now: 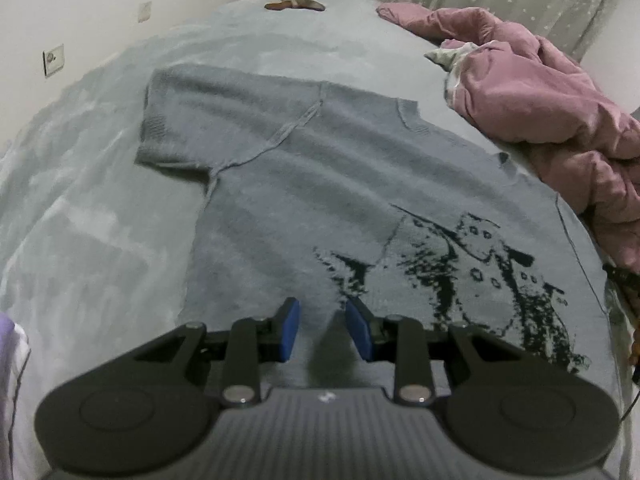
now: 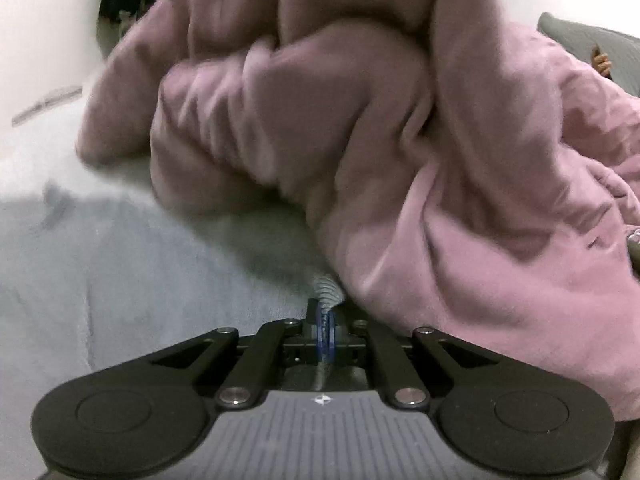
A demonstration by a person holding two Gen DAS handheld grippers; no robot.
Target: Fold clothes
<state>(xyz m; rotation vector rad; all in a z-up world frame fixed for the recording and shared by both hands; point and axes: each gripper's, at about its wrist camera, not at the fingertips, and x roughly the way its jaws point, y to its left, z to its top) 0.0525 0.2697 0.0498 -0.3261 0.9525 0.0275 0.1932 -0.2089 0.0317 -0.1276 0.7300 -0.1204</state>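
Note:
A grey knit short-sleeved sweater with a black print lies flat on the bed, one sleeve stretched out to the far left. My left gripper hovers low over its near part. The blue pads stand a little apart, with only flat fabric showing in the gap. In the right wrist view, my right gripper is shut on a ribbed edge of the sweater, and a small bunch of it sticks out past the pads. The rest of the sweater spreads to the left there.
A crumpled pink comforter is piled along the sweater's right side and presses close to the right gripper. The grey bed cover reaches a white wall with a socket. A brown object lies at the bed's far end.

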